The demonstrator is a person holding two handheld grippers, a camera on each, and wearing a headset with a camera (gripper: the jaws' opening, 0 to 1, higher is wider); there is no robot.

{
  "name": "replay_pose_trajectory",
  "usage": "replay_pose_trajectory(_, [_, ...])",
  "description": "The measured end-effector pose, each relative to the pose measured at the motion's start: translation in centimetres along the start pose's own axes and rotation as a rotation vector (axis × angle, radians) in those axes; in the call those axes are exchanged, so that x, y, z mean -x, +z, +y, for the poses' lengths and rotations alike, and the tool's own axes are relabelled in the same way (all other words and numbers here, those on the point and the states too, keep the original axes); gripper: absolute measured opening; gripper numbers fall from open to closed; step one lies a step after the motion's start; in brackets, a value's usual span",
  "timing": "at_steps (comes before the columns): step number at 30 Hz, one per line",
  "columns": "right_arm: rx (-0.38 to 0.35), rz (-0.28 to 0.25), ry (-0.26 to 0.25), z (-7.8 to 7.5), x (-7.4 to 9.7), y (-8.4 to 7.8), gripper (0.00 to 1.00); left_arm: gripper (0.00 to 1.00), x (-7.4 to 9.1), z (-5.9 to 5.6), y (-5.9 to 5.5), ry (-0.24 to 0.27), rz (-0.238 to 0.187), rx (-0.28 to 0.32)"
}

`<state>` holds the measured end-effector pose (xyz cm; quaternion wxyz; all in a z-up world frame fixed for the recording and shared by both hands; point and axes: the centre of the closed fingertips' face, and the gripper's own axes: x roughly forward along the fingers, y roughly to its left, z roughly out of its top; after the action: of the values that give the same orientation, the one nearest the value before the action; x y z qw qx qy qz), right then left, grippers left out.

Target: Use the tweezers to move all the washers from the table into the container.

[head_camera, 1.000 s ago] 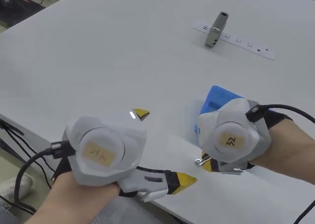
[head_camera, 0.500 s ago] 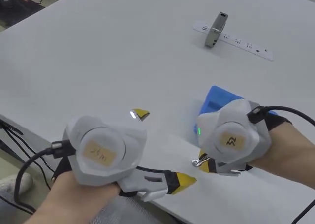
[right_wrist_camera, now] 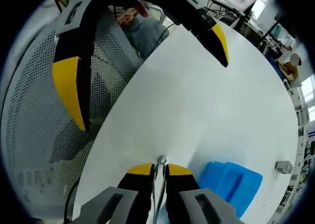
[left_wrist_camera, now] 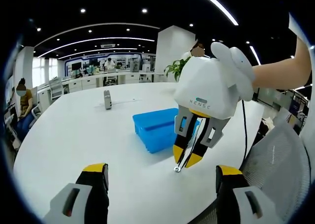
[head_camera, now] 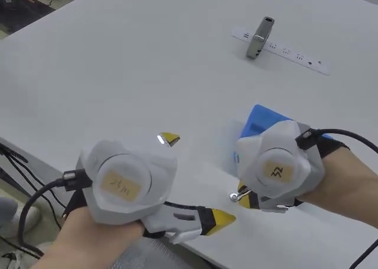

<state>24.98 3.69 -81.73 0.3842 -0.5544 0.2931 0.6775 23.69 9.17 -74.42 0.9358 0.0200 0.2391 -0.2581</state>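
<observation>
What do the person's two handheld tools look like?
Both are rounded white shells with black jaws tipped yellow. The left tool bears a tan handwritten label, the right tool a tan logo label. A black cable leaves each.

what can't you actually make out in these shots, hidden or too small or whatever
1. Inside of the blue plastic container: head view, covered by the right gripper; the left gripper view looks across it too shallowly.
2. The thin metal tweezers: right gripper view, mostly buried between the shut jaws.
3. The grey upright device on the white power strip: head view, too small to identify.
</observation>
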Motion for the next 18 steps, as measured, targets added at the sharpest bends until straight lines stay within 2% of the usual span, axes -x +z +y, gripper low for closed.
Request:
replay_pose_trajectory(15, [0.025,0.005,0.022,0.16,-0.30,0.26,0.05,0.92,-0.04,0.07,-0.20,-0.002,0.004,-0.001])
replay_pose_trajectory(18, [0.011,-0.019,0.015,-0.01,0.35,0.45,0.05,0.92,-0.04,0.07,-0.19,-0.003,0.002,0.000])
